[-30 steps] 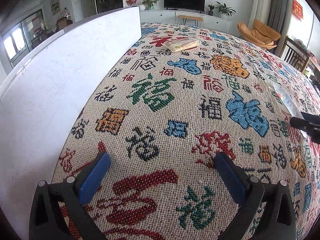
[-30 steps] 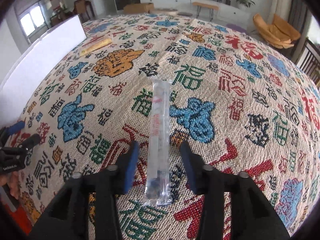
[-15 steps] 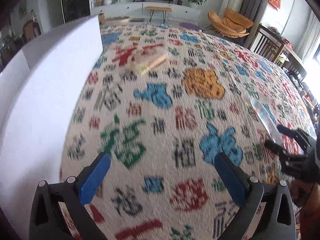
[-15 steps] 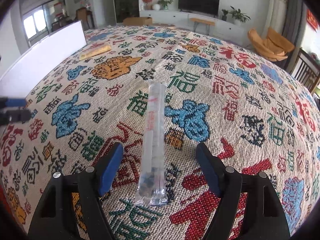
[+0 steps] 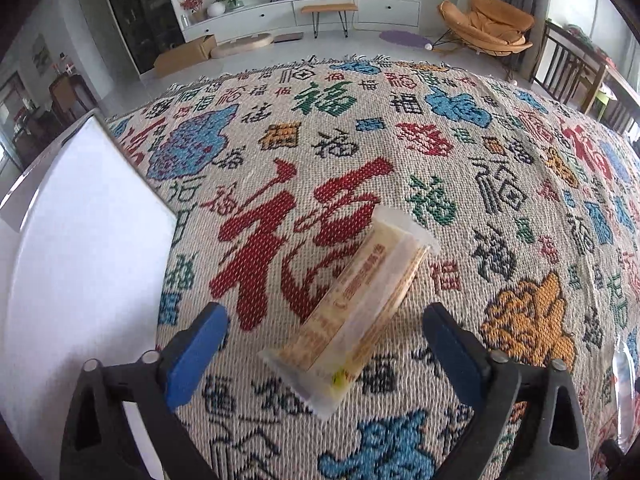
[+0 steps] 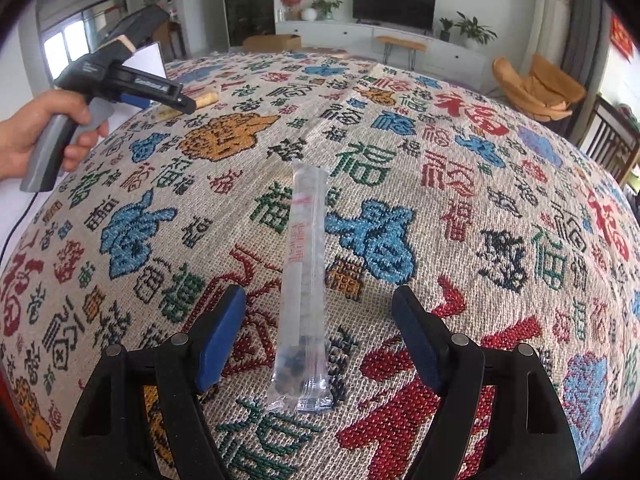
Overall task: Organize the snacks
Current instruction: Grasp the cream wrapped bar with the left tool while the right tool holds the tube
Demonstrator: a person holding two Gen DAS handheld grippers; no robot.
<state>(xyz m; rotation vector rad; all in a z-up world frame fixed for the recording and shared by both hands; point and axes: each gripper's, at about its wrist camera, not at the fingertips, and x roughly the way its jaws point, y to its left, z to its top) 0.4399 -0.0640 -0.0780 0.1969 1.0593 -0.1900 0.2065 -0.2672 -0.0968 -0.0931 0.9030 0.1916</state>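
A yellow snack packet (image 5: 360, 304) lies slantwise on the patterned tablecloth (image 5: 400, 160). My left gripper (image 5: 323, 316) straddles its near half; the jaws are closing, but the blue pads (image 5: 196, 352) stand apart from the packet. A long clear packet (image 6: 302, 280) with dark bits at its near end lies lengthwise between the fingers of my right gripper (image 6: 319, 294), which is open and not touching it. The right wrist view also shows the left gripper (image 6: 172, 98) held by a hand (image 6: 24, 136) at the far left, over the yellow packet (image 6: 206, 100).
A white box (image 5: 80, 240) stands along the table's left side, close to the left gripper. The clear packet's tip (image 5: 624, 380) shows at the right edge of the left wrist view. Chairs, a TV unit and a cardboard box stand beyond the table.
My left gripper has travelled along the white box to the yellow packet, which now lies between its jaws, and these have narrowed a little. The right gripper has opened wider around the clear packet and stayed put.
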